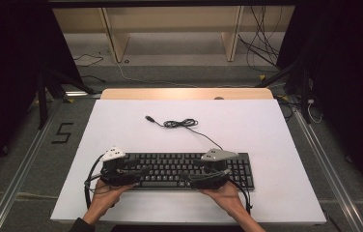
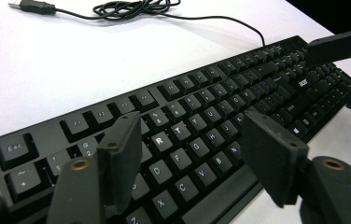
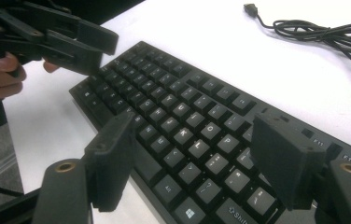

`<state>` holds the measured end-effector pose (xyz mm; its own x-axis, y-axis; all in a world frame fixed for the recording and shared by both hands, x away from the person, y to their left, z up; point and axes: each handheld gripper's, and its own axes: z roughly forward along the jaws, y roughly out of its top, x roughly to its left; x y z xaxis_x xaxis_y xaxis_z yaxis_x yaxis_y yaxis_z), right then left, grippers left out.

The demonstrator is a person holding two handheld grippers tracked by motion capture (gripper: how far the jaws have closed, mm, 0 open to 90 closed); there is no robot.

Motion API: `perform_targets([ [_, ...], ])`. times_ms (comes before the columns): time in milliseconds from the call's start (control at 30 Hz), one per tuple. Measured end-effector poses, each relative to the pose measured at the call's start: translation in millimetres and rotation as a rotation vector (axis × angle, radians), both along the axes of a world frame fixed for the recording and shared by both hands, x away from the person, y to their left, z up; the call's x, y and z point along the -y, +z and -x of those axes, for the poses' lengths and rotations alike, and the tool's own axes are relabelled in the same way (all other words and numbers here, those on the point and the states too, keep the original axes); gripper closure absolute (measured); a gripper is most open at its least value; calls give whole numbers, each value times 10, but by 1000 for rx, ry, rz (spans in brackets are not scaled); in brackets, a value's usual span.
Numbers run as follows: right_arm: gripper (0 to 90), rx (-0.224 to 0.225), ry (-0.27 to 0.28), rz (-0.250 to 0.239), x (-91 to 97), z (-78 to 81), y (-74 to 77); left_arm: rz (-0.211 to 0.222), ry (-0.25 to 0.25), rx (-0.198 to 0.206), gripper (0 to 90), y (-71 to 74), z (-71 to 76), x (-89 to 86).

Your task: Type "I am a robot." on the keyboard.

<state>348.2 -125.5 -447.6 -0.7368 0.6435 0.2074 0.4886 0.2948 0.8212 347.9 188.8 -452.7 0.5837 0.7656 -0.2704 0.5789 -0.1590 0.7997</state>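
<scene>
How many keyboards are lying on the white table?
1. The black keyboard lies near the front edge of the white table, under both grippers; its cable coils behind it.

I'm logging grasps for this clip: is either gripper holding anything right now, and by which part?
Nothing is held. The left gripper and right gripper both hover open above the keyboard, jaws apart with only keys showing between them.
</scene>
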Motion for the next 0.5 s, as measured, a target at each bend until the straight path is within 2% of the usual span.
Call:
perform_targets([
  [233, 373, -3, 1, 22, -41, -60, -13, 3, 17, 10, 308, 4, 66, -50],
  [500, 489, -6, 1, 37, -107, -152, -8, 13, 21, 14, 293, -4, 120, -71],
])
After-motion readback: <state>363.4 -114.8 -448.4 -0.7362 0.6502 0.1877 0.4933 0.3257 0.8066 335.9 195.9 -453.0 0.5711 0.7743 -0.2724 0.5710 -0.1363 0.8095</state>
